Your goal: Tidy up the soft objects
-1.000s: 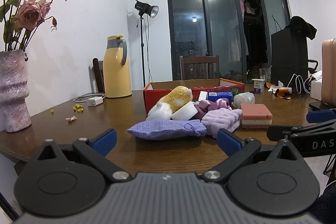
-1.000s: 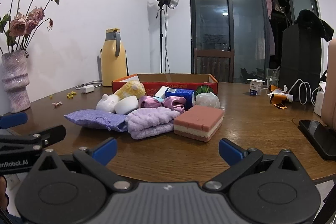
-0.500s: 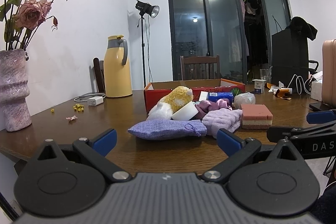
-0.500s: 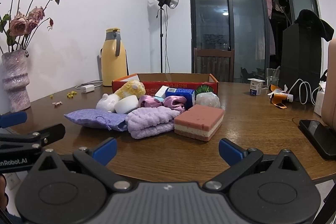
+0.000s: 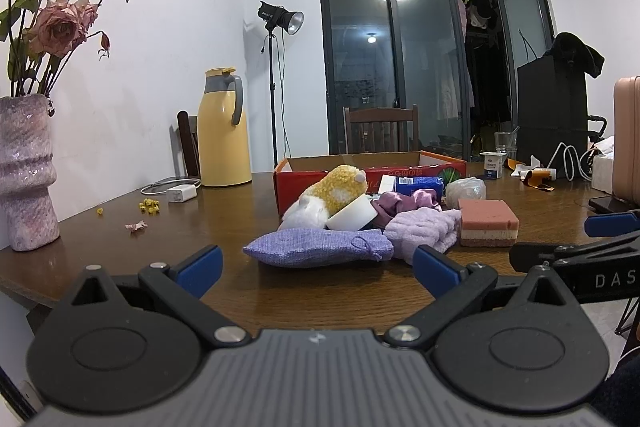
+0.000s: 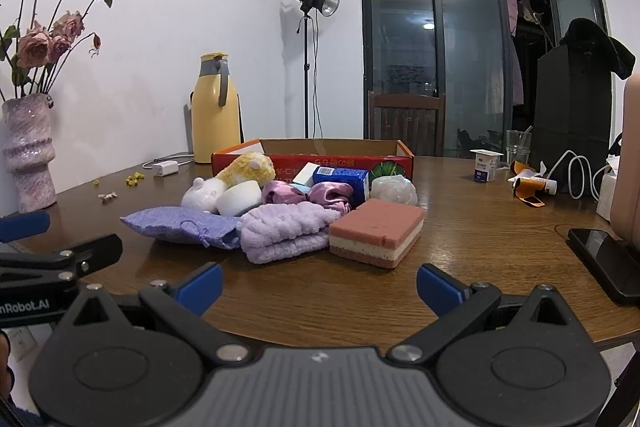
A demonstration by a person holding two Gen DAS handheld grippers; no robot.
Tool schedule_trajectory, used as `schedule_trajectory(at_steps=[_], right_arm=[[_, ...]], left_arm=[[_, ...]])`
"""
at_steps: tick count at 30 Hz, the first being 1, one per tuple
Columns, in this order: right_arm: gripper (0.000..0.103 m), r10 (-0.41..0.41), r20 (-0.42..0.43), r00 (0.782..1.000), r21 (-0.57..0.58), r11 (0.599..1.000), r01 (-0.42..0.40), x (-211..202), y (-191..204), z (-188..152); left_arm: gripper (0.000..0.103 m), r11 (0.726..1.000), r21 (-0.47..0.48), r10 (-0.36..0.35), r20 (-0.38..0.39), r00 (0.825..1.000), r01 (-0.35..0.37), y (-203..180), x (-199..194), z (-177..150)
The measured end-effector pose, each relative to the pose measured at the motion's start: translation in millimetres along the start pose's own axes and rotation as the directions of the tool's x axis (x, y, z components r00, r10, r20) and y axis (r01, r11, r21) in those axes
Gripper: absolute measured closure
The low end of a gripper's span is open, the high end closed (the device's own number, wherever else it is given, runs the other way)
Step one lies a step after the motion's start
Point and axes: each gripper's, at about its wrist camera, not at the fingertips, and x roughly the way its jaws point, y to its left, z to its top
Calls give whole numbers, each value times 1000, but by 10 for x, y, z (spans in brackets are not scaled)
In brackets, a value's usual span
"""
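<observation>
Lilac and pink soft things lie heaped on the brown worktop [image 6: 460, 227] just in front of the red cardboard box [image 6: 320, 155]: a purple drawstring pouch [image 5: 316, 247] nearest on the left, a rolled lilac towel [image 6: 286, 233] touching it, a pink layered sponge [image 6: 376, 231] on the right, with a yellow-and-white plush toy [image 5: 332, 191], a white round sponge [image 6: 238, 197] and pink satin scrunchies [image 6: 308, 193] behind them. Both tools hang near the worktop's near edge, well short of the pile. The left gripper [image 5: 316, 267] is spread wide and empty, lined up with the pouch; the right gripper [image 6: 318, 285] is likewise spread and empty, facing the gap between towel and sponge. Nothing looks sorted yet, as the visible part of the box seems bare. The main risk, I judge, is the crowding: the pieces touch and overlap, so closing on the pouch could drag its cord or the towel along, and a shallow pinch on limp fabric may slip. A phone [image 6: 604, 259] lies near the right edge, within reach of a careless sweep.
</observation>
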Motion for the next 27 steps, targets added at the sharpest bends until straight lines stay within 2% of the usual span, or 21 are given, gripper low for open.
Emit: schedule_trajectory(at_steps=[27], right_arm=[[0, -4, 1, 1000, -2, 1000, 4, 1, -19, 16]], left_arm=[[0, 1000, -1, 1, 0, 1000, -1, 1, 3, 7]])
